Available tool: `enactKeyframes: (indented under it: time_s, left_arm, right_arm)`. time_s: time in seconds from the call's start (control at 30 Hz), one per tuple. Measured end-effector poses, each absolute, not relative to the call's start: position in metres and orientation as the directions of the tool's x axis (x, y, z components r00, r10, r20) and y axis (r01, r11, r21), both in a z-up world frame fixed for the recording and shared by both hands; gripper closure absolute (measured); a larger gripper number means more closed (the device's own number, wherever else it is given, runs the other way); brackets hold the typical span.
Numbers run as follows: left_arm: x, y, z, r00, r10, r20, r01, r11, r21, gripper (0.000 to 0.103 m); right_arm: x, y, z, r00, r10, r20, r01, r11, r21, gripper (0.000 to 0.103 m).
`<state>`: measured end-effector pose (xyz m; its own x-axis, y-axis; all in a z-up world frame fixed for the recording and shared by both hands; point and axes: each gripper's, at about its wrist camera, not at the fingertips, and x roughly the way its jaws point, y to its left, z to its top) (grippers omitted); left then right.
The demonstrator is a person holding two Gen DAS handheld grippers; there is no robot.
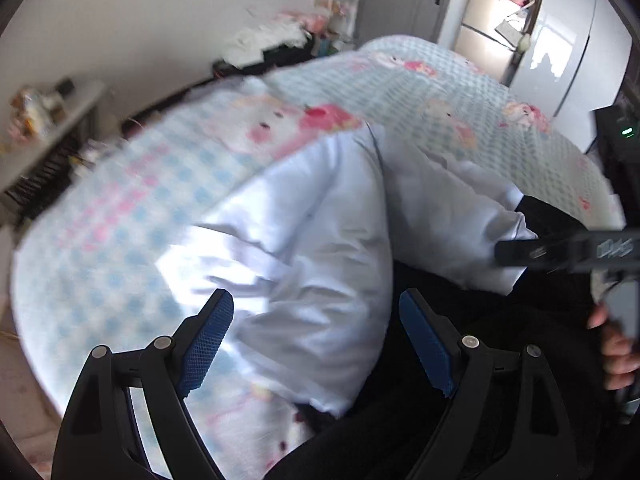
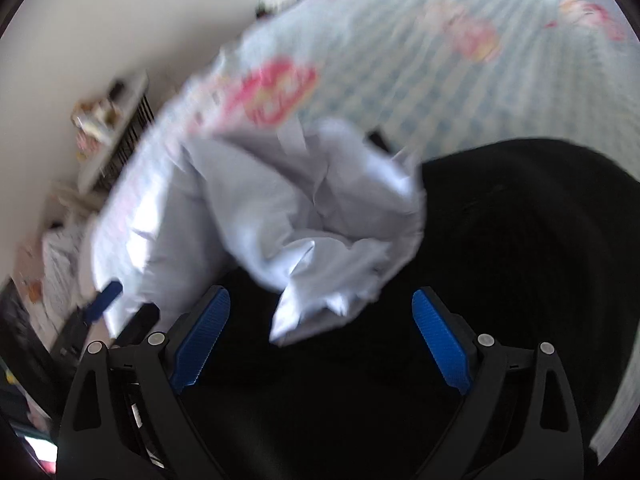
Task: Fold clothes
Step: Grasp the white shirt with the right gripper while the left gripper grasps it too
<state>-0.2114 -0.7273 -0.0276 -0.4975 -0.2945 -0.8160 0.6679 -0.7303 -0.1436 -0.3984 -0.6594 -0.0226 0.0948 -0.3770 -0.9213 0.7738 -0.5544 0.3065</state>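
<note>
Left wrist view: a pale blue shirt (image 1: 320,240) lay rumpled on the checked bed cover (image 1: 120,220), partly over a black garment (image 1: 460,360).

Both grippers had their blue-padded fingers spread wide and held nothing. The left gripper (image 1: 316,344) hovered over the shirt's near edge, where it met the black garment. The right gripper (image 2: 320,344) hung above the black garment (image 2: 500,260), with a bunched corner of the shirt (image 2: 280,208) just ahead of its fingers. In the left view, the right gripper (image 1: 568,250) entered from the right side, its tip at the shirt's edge, with a hand (image 1: 616,348) below it. Both views were blurred.
</note>
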Motion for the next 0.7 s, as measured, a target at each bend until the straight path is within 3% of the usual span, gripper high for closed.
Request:
enactKeyframes:
  time_s: [0.03,0.07,0.1,0.17,0.27,0.33,0.47,0.57,0.7]
  left_arm:
    - [-0.215,-0.725,-0.033,-0.494,-0.296,-0.817,0.665,-0.734,-0.137,0.078]
    - [-0.218,-0.721,-0.034,-0.483,-0.306,-0.820,0.667,-0.736,-0.118,0.084]
    - [-0.218,-0.716,-0.030,-0.495,-0.322,-0.807,0.663,-0.740,-0.112,0.085]
    - [-0.213,-0.703,-0.004,-0.532,-0.354,-0.769,0.646,-0.757,-0.098,0.088]
    - [-0.203,-0.676,0.055,-0.606,-0.370,-0.704,0.591,-0.802,-0.087,0.089]
    - [-0.195,-0.647,0.099,-0.675,-0.358,-0.646,0.537,-0.838,-0.096,0.090]
    - [-0.176,-0.561,0.188,-0.813,-0.228,-0.536,0.363,-0.918,-0.159,0.090]
    - [-0.171,-0.483,0.226,-0.872,-0.108,-0.477,0.223,-0.956,-0.191,0.090]
    - [-0.171,-0.373,0.238,-0.884,0.010,-0.468,0.099,-0.973,-0.209,0.090]
  right_arm:
    - [-0.396,-0.664,-0.033,0.102,-0.367,-0.925,0.781,-0.546,0.303,0.025]
    - [-0.394,-0.668,-0.041,0.108,-0.361,-0.926,0.786,-0.540,0.302,0.052]
    - [-0.393,-0.666,-0.043,0.111,-0.369,-0.923,0.782,-0.541,0.311,0.060]
    - [-0.392,-0.657,-0.032,0.091,-0.428,-0.899,0.778,-0.533,0.332,0.088]
    - [-0.392,-0.624,0.022,0.006,-0.560,-0.828,0.788,-0.508,0.348,0.099]
    - [-0.392,-0.593,0.067,-0.046,-0.629,-0.776,0.796,-0.493,0.351,0.100]
    - [-0.390,-0.511,0.151,-0.135,-0.697,-0.704,0.799,-0.497,0.339,0.101]
    - [-0.375,-0.429,0.193,-0.203,-0.718,-0.666,0.784,-0.527,0.328,0.101]
    - [-0.352,-0.318,0.222,-0.280,-0.716,-0.639,0.739,-0.586,0.332,0.101]
